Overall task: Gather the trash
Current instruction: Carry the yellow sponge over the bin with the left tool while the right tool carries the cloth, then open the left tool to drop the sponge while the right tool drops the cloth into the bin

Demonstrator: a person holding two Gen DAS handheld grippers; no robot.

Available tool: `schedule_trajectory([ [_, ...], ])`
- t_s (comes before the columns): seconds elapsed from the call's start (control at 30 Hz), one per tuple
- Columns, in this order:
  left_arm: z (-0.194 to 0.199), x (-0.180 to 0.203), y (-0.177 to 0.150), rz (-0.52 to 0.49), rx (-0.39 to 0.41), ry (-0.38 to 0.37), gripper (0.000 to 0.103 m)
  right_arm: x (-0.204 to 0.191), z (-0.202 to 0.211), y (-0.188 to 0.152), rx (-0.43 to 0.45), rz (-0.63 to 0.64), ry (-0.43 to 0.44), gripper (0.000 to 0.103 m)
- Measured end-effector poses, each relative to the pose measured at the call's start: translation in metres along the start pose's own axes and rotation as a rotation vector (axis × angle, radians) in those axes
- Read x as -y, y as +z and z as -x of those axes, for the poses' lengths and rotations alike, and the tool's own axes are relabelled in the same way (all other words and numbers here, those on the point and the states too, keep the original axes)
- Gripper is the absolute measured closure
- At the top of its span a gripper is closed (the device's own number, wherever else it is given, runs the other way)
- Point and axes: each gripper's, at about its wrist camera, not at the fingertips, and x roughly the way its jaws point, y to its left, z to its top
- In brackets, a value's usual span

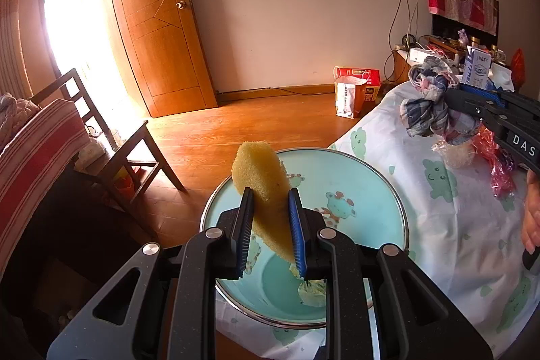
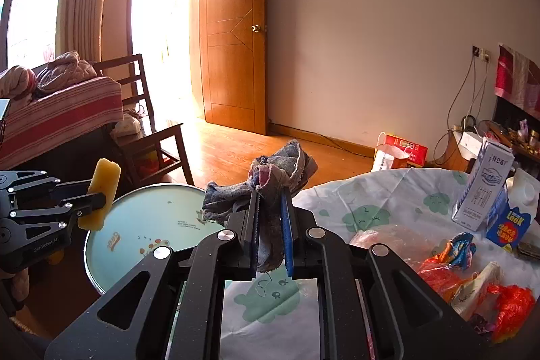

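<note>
My left gripper (image 1: 270, 194) is shut on a yellow sponge (image 1: 261, 177) and holds it above a light-blue basin (image 1: 354, 171) at the table's edge. The sponge (image 2: 101, 191) and the basin (image 2: 145, 215) also show in the right wrist view, at the left. A crumpled wrapper (image 1: 312, 291) lies in the basin's bottom. My right gripper (image 2: 270, 196) is shut on a crumpled plaid rag (image 2: 270, 181) and holds it above the table. In the left wrist view that rag (image 1: 432, 110) hangs at the right, over the tablecloth (image 1: 422, 225).
Trash lies on the table: orange and red plastic bags (image 2: 506, 306), a blue wrapper (image 2: 459, 245), a white packet (image 2: 472, 285). Milk cartons (image 2: 482, 184) stand at the far right. A wooden chair (image 1: 111, 150), a striped bed (image 1: 37, 150) and a paper bag (image 1: 351, 97) on the floor.
</note>
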Motion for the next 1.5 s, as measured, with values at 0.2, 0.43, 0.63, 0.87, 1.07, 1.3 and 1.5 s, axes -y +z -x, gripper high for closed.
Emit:
schedule_trajectory([
  [0.2,-0.002,-0.001,-0.002,0.002,0.001,0.007,0.082,-0.007,-0.012,-0.002,-0.005,0.014,0.019,0.09],
  [0.43,-0.01,0.0,-0.006,-0.002,-0.02,0.01,0.082,-0.015,-0.016,-0.007,-0.01,0.048,0.04,0.09],
  [0.63,-0.01,-0.001,-0.006,0.0,-0.017,0.01,0.082,-0.018,-0.021,-0.008,-0.023,0.072,0.066,0.09],
  [0.87,-0.008,0.0,-0.006,-0.001,-0.013,0.013,0.082,-0.02,-0.023,-0.008,-0.031,0.078,0.077,0.09],
  [1.07,-0.008,-0.002,-0.006,0.0,-0.014,0.012,0.082,-0.019,-0.025,-0.009,-0.034,0.081,0.082,0.09],
  [1.3,-0.007,-0.002,-0.005,0.005,-0.013,0.016,0.082,-0.02,-0.027,-0.01,-0.04,0.088,0.083,0.09],
  [1.5,-0.008,-0.001,-0.005,0.004,-0.018,0.017,0.082,-0.023,-0.028,-0.01,-0.048,0.1,0.088,0.09],
])
